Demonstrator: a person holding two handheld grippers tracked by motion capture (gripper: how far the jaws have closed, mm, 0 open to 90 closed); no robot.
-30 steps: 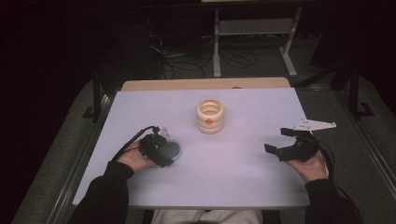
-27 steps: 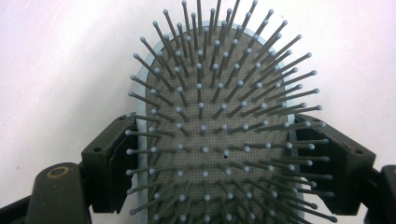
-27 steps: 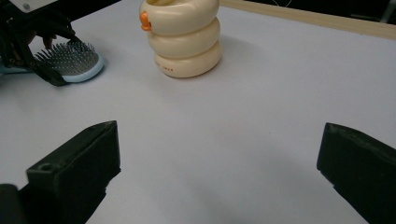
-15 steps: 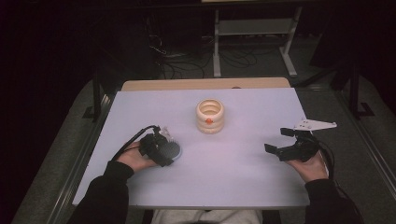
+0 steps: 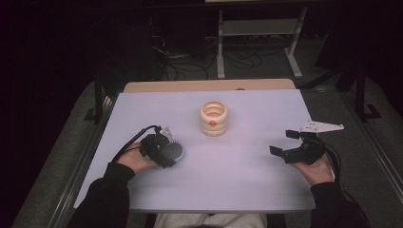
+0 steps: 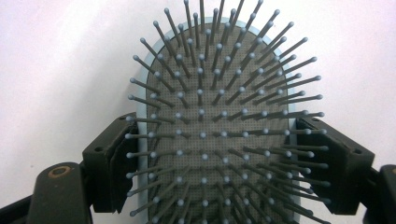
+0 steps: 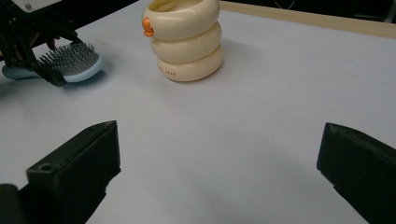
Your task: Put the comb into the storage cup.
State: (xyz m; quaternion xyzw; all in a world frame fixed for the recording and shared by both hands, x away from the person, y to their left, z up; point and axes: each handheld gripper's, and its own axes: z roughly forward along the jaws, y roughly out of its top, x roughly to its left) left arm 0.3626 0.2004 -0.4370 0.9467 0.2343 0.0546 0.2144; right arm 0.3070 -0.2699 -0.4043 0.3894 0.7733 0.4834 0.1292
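A light blue hairbrush (image 5: 177, 151) with grey bristles (image 6: 210, 116) lies bristles up on the white table (image 5: 237, 175), left of centre. My left gripper (image 5: 169, 153) is shut on it, one jaw against each long side of the brush head (image 7: 74, 63). A cream holder (image 5: 213, 118) made of stacked rings with a small orange spot stands upright in the middle (image 7: 187, 42). My right gripper (image 5: 283, 142) rests at the right side of the table, pointing toward the holder. It is open (image 7: 219, 168), with bare tabletop between its jaws.
A wooden strip (image 5: 209, 85) runs along the table's far edge. Beyond it lie floor cables (image 5: 176, 61) and a metal shelf frame (image 5: 256, 28) in the dark. Both forearms in dark sleeves come in over the near edge.
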